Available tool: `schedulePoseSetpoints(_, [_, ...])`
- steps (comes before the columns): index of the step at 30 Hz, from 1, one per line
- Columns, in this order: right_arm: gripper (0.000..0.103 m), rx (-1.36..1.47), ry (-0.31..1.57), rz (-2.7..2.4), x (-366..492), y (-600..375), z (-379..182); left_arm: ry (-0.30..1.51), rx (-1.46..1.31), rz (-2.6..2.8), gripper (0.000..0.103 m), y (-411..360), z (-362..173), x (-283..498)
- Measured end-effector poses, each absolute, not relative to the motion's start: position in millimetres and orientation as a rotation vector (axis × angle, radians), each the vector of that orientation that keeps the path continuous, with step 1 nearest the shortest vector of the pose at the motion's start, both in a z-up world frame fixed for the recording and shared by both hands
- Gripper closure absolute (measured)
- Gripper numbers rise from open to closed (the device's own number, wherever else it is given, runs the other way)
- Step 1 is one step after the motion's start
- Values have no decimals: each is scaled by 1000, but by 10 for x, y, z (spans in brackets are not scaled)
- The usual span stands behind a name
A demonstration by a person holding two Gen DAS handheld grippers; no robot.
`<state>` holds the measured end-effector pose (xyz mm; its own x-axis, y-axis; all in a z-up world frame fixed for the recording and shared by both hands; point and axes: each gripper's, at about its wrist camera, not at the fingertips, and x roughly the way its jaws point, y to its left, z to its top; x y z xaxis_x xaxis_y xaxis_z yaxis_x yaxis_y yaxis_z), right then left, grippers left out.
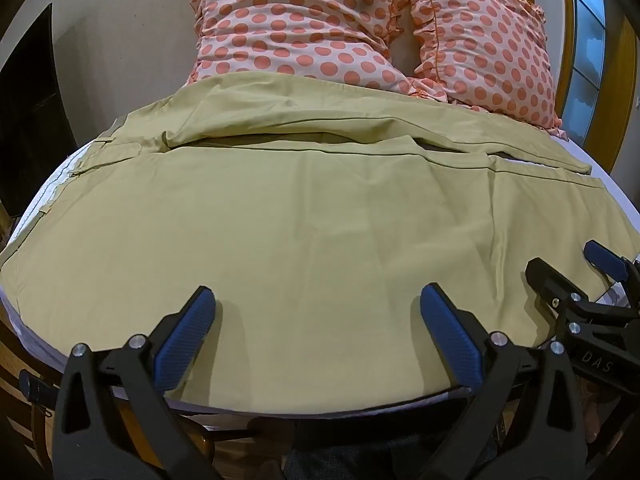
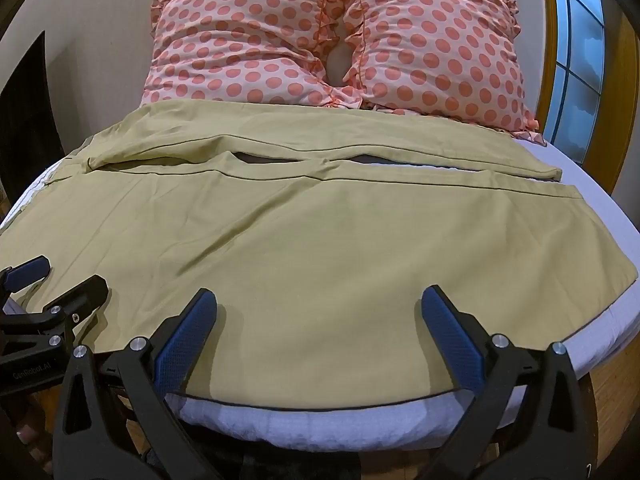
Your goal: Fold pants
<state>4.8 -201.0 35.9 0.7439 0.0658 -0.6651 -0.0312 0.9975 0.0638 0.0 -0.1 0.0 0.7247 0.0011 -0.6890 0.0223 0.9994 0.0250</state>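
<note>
Khaki pants lie spread flat across the bed, waistband at the left, both legs running to the right; they also show in the right wrist view. The near leg covers the bed's front part; the far leg lies by the pillows. My left gripper is open, its blue pads just above the near leg's front edge. My right gripper is open over the same edge, further right. Each gripper shows in the other's view: the right one, the left one. Neither holds anything.
Two pink polka-dot pillows stand at the head of the bed. The white mattress shows below the pants' front edge and at the right. A wooden bed frame and a window are to the right.
</note>
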Motion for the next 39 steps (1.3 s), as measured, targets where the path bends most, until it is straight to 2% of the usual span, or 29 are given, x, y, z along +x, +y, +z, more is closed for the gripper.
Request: schedulePoseSetpoints(39, [1,49,716,53,16,-2005,345,756,33,-11,2,-2,3,-2])
